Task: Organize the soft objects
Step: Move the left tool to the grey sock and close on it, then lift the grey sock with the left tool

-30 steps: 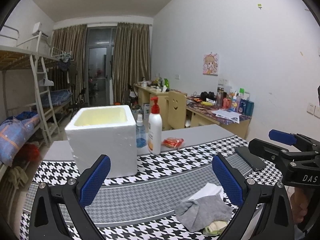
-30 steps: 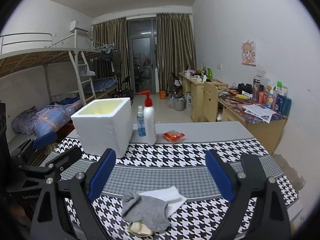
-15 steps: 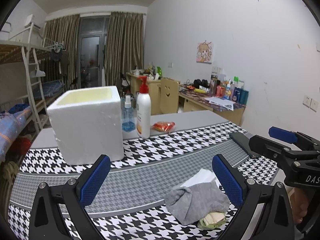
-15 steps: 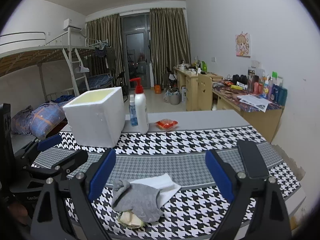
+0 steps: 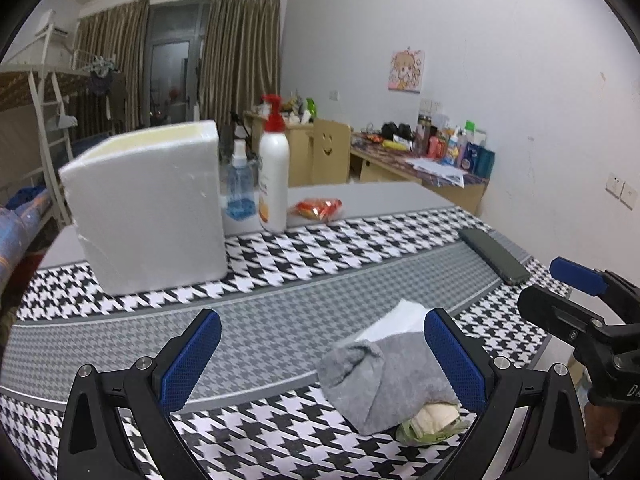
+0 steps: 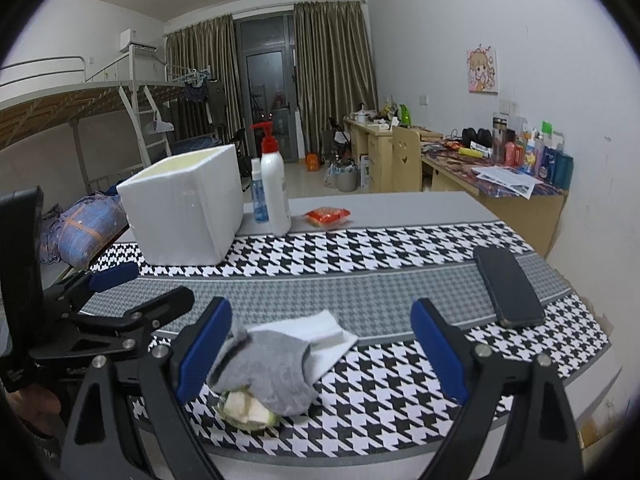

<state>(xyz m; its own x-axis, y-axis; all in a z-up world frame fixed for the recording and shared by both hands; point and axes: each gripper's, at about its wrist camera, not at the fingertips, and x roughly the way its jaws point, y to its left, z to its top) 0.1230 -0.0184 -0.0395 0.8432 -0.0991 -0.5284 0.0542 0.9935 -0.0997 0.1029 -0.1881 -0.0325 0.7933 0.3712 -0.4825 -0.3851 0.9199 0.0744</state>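
Observation:
A grey sock (image 5: 384, 384) (image 6: 272, 372) lies crumpled on the houndstooth cloth, over a white cloth (image 5: 394, 318) (image 6: 316, 330) and a cream and green soft item (image 5: 434, 420) (image 6: 248, 408). My left gripper (image 5: 320, 356) is open just above the table, the pile by its right finger. My right gripper (image 6: 324, 352) is open too, the sock beside its left finger. A white foam box (image 5: 148, 204) (image 6: 188, 208) stands at the back left, its top open.
A pump bottle (image 5: 274, 168) (image 6: 275, 188), a small blue spray bottle (image 5: 240, 188) and a red packet (image 5: 318, 208) (image 6: 328, 216) stand behind the box. A dark phone (image 5: 494, 256) (image 6: 508, 286) lies at the right. The table edge (image 6: 400, 456) runs close in front.
Both grippers have come down and forward toward the pile of soft things, which now sits larger between the fingers. Both stay open.

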